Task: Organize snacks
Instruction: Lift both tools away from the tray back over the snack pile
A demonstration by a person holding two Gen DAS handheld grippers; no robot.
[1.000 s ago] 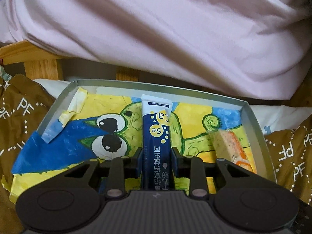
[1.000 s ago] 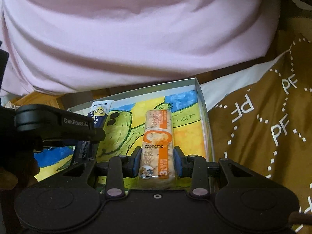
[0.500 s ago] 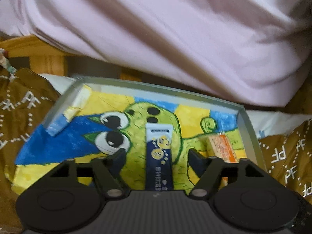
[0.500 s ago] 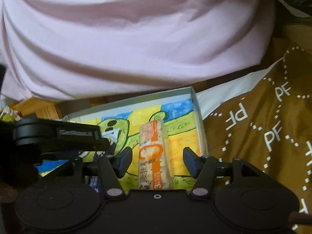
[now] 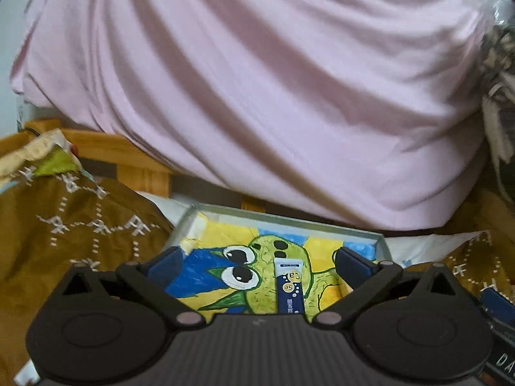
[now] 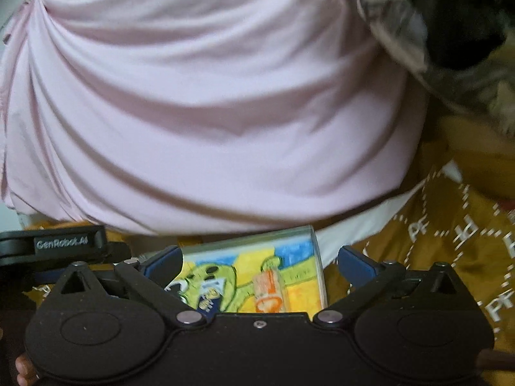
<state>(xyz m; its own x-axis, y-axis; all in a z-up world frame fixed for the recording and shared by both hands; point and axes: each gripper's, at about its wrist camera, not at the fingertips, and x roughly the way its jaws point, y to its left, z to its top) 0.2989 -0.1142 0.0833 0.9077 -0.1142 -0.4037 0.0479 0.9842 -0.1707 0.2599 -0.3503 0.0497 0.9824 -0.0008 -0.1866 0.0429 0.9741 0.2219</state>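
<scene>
Two snacks lie in the tray point(image 5: 380, 239): the blue sachet point(image 5: 288, 288) mid-floor, the orange bar point(image 6: 269, 291) nearer its right edge. My left claw point(image 5: 257, 262) and right claw point(image 6: 259, 262) have just been opening, nothing between them; I'd lift straight clear before reaching again.

Black left gripper point(image 5: 257, 262) has blue-padded fingers point(image 5: 165, 262), round silver screws.

Tray point(image 5: 283, 217): grey rim, floor painted yellow, blue, green cartoon creature. Stick sachet point(image 5: 289, 284): navy, yellow dots. Snack bar point(image 6: 268, 292): orange-white wrapper. Blanket point(image 5: 80, 234): brown, white dotted lettering. Sheet point(image 5: 257, 80): pale pink.
</scene>
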